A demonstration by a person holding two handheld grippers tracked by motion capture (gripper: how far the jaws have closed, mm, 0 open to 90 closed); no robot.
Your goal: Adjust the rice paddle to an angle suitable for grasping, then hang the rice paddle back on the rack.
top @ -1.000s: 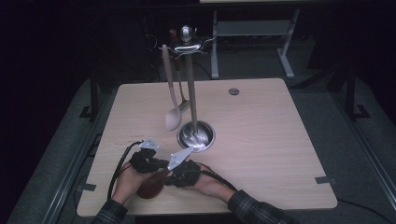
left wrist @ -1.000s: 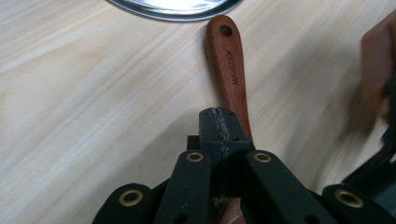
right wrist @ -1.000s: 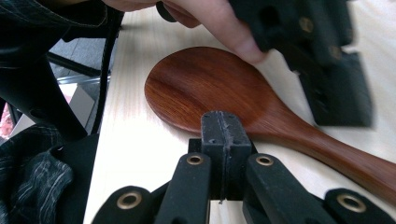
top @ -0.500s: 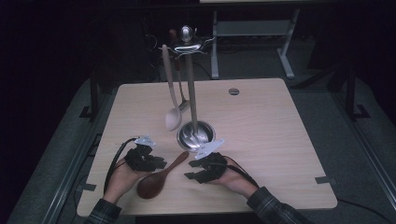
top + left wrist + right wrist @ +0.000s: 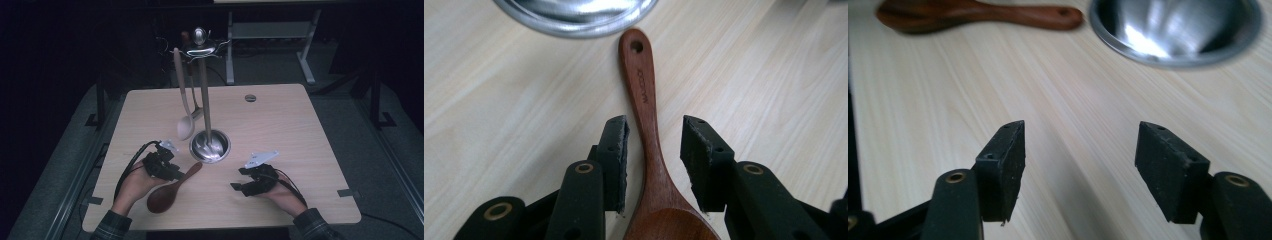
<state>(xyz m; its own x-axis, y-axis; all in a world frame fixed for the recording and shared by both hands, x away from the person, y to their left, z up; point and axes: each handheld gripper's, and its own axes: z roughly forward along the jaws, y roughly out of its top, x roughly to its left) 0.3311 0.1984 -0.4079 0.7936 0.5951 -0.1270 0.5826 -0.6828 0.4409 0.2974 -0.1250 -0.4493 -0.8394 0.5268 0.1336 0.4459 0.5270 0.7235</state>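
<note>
A dark wooden spoon (image 5: 170, 190) lies flat on the table, its handle pointing at the steel base (image 5: 210, 147) of a utensil stand. My left gripper (image 5: 175, 174) straddles that handle. In the left gripper view the spoon (image 5: 646, 100) runs between the jaws of the left gripper (image 5: 655, 125) with a gap on each side; these jaws have just been opening. My right gripper (image 5: 239, 187) rests to the right of the spoon, apart from it. Its jaws (image 5: 1083, 132) have just been opening too, over bare wood, with the spoon (image 5: 973, 15) farther off.
The stand's pole (image 5: 205, 100) rises from the base, and a pale spoon (image 5: 184, 125) hangs from its top hooks on the left. A round cable hole (image 5: 250, 98) sits near the far edge of the light wooden table (image 5: 290, 130). Dark floor surrounds it.
Both grippers were shut together at the spoon; now both have opened. The right hand has slid to the right, away from the spoon. The left hand has lifted slightly.
</note>
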